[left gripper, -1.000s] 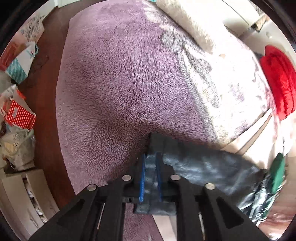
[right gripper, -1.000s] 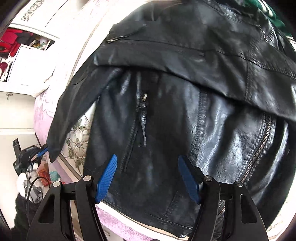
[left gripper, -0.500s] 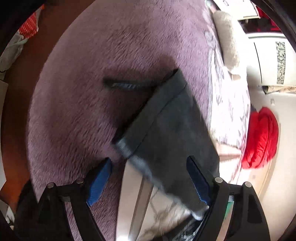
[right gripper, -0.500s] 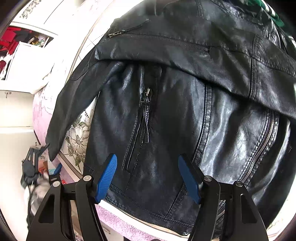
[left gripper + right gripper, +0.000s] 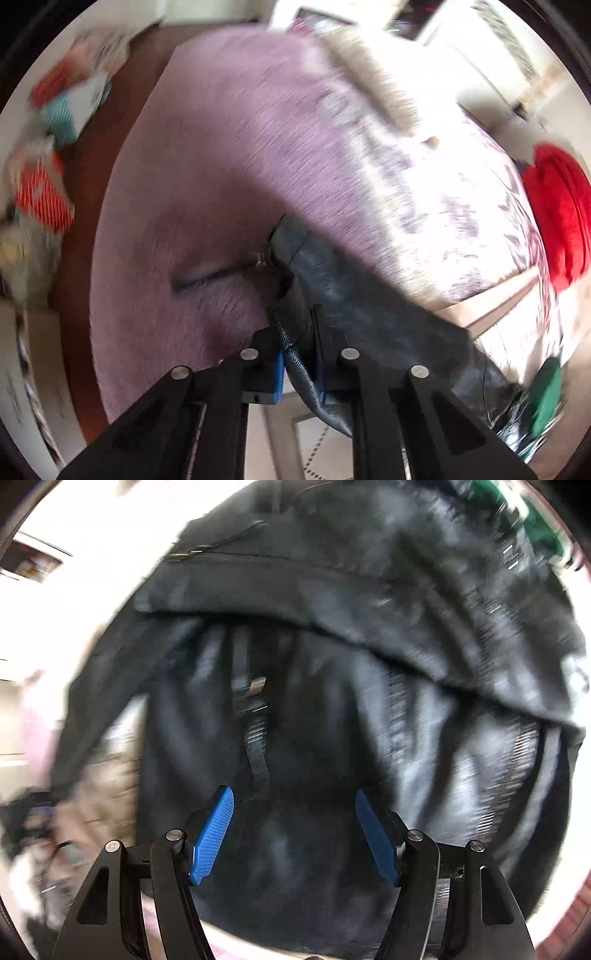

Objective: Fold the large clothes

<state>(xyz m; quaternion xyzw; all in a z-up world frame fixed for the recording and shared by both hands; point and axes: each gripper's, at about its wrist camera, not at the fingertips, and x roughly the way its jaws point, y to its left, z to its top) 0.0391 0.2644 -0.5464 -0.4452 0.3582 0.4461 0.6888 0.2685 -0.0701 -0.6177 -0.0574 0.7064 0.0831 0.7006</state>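
One sleeve (image 5: pixel 332 280) of the black leather jacket (image 5: pixel 314 720) is now clamped again in the left gripper (image 5: pixel 299 369), whose jaws, wide half a second ago, have just been closed on it. A fold inward can be judged ready. The sleeve's long axis is seen running from the pink blanket (image 5: pixel 229 177) rightward to the jacket body on the bed. The right gripper (image 5: pixel 295 834) is held wide apart, empty, above the jacket front.

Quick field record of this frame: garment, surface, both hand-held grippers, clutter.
garment: black leather jacket, one sleeve stretched across the bed
surface: purple fleece blanket
left hand-held gripper: jaws have just closed, pinching the sleeve edge
right hand-held gripper: open above the jacket front, nothing held
nearby: red cushion, green garment
image quality: both views motion-blurred
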